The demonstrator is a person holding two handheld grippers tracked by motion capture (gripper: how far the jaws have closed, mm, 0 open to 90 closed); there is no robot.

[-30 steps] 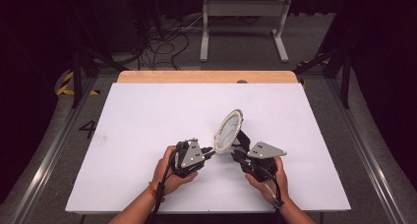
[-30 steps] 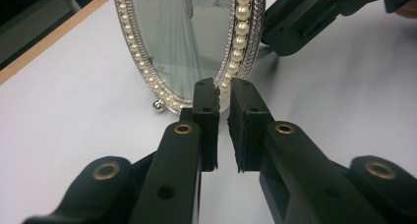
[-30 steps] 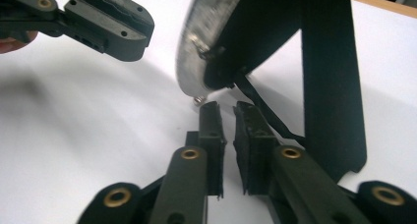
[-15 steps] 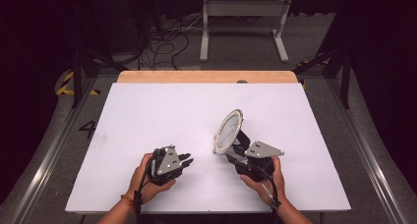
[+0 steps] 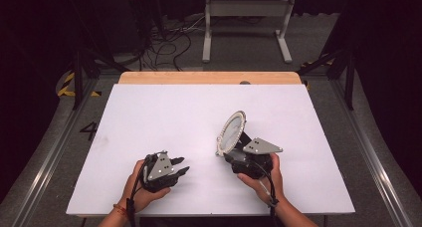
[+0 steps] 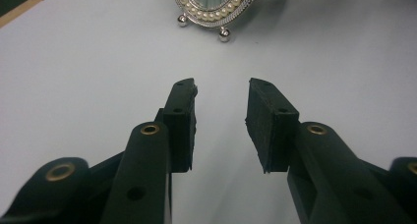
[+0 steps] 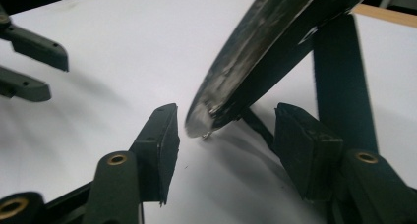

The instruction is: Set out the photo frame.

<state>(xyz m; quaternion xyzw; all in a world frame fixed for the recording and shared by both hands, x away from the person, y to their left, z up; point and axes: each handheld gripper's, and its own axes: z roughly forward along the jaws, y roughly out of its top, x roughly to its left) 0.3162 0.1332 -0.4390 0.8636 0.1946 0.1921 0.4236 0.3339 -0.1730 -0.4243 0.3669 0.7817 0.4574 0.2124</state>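
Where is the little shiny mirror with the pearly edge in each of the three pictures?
High view: the mirror stands right of centre on the white table, just ahead of the right gripper.
Left gripper view: top centre, its pearl rim and ball feet beyond the open jaws.
Right gripper view: its dark back and stand tilt over the open jaws.
Shared landmark: the white table.

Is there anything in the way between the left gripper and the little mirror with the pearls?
No, nothing visible is in the way. In the left gripper view, bare white table lies between the open left gripper and the mirror standing ahead on its ball feet. The right gripper sits behind the mirror, not in between.
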